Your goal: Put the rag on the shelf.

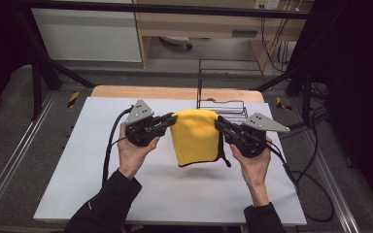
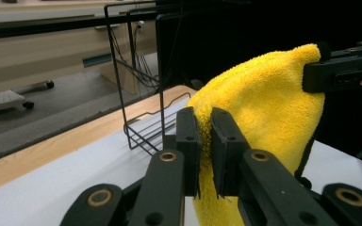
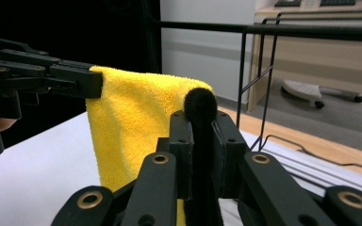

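high view, black wire rack [image 1: 222, 104] just behind fluffy yellow towel [image 1: 195, 137], left gripper [image 1: 169, 119] and right gripper [image 1: 220, 124] each clamped on a top corner, white table [image 1: 77, 160]

yellow cloths: 1 [image 1: 195, 137], with black edge trim
hand-held grippers: 2, left [image 1: 171, 119] and right [image 1: 219, 124], each clamped on one top corner of the cloth
wire racks: 1 [image 1: 222, 105]
tabletops: 1 [image 1: 92, 160]
hands: 2
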The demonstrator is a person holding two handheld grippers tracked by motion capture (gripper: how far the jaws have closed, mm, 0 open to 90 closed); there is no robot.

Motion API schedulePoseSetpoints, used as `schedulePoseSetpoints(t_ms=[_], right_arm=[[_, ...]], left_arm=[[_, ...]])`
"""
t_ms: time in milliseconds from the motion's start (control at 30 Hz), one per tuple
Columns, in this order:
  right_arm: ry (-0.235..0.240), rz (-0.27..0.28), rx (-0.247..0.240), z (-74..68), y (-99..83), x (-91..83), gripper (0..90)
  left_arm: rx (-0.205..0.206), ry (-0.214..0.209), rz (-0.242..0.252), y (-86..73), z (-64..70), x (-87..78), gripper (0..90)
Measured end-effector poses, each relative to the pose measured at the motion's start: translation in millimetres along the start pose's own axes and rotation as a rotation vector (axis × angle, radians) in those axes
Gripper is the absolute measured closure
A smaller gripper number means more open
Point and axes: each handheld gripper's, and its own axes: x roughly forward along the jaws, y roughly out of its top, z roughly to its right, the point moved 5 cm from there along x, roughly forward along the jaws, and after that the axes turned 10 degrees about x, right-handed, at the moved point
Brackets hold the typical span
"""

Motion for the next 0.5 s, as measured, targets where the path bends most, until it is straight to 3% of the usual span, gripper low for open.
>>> schedulePoseSetpoints(t_ms=[500], right_arm=[[-0.031, 0.076, -0.025, 3.7, 28.1, -11.7, 80.8]], left_arm=[[0.006, 0.024, 0.076, 31.9, -1.4, 8.6, 82.7]])
